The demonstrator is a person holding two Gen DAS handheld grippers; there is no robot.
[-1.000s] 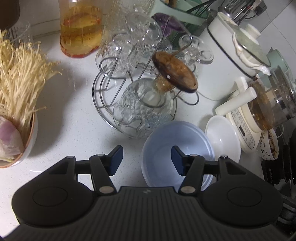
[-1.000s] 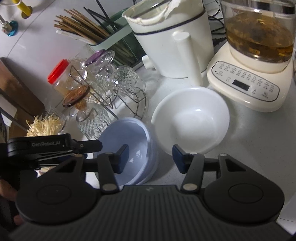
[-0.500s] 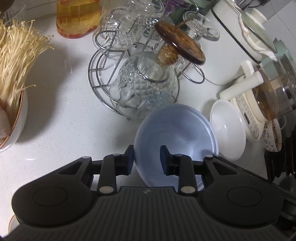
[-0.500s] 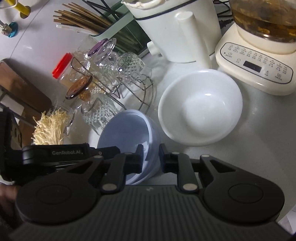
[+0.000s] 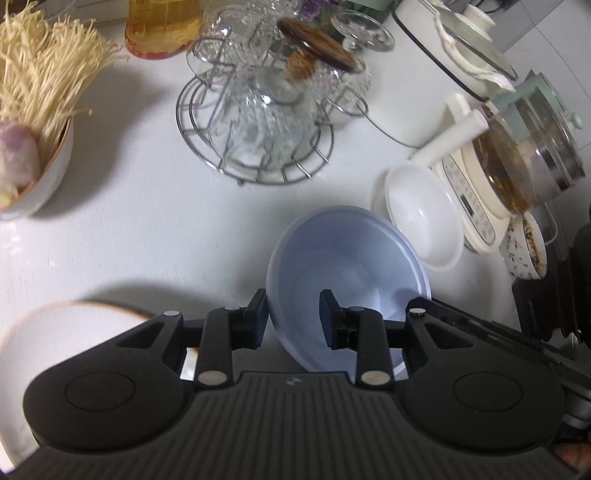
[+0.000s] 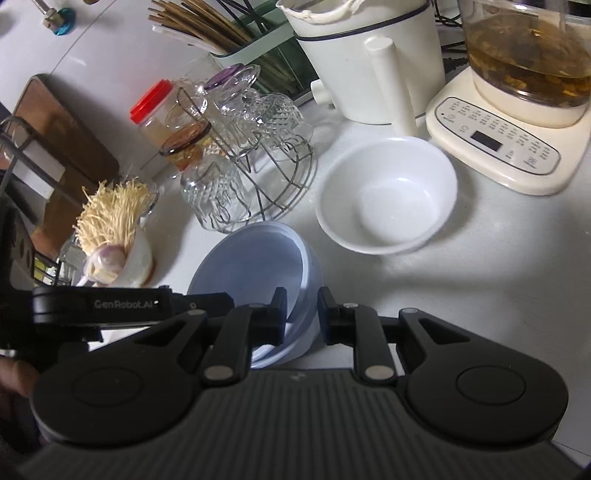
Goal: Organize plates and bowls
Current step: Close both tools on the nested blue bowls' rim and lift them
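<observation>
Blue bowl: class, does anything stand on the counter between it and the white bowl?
Nothing visible does: only bare counter lies between the blue bowl and the white bowl; the wire rack stands to one side.

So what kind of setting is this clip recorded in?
Most likely a home kitchen counter: a white worktop crowded with an electric kettle of brewed tea, a holder of chopsticks and a wire rack of glass cups.

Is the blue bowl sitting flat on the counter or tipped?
Tipped. The blue bowl leans with its opening angled sideways, its rim pinched by both the left claw and right claw.
</observation>
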